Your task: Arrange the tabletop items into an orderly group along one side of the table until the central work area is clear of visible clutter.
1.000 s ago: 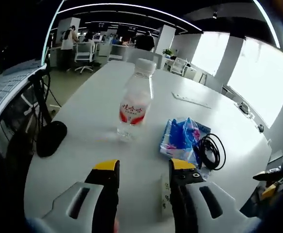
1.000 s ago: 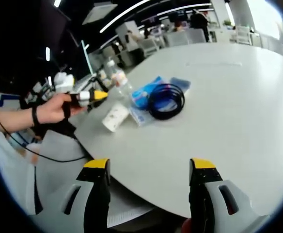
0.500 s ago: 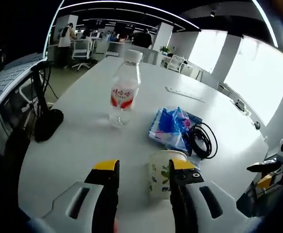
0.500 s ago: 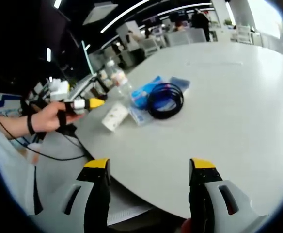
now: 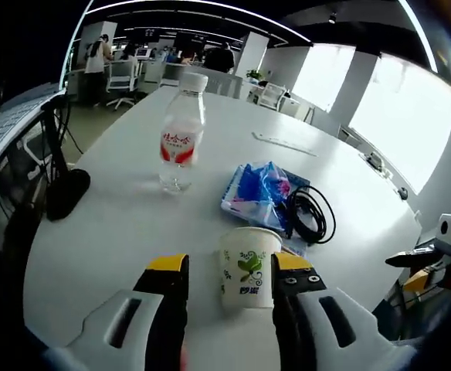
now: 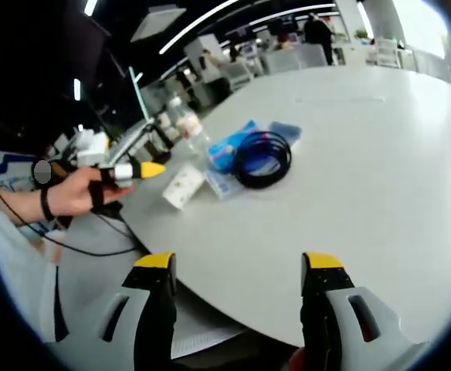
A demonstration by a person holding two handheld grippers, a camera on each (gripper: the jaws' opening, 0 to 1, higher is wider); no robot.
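Cup [image 5: 245, 267] stands upright right ahead of the left hand-held gripper [image 5: 227, 269], jaws wide, probably not touching; right hand-held gripper [image 6: 237, 267] wide, farther.

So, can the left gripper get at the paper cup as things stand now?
Probably yes. The left gripper is open, and the paper cup stands upright just ahead between its fingers, with nothing in between on the table.

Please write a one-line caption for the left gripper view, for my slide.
Open left gripper facing a paper cup, with bottle, blue packet and cable beyond.
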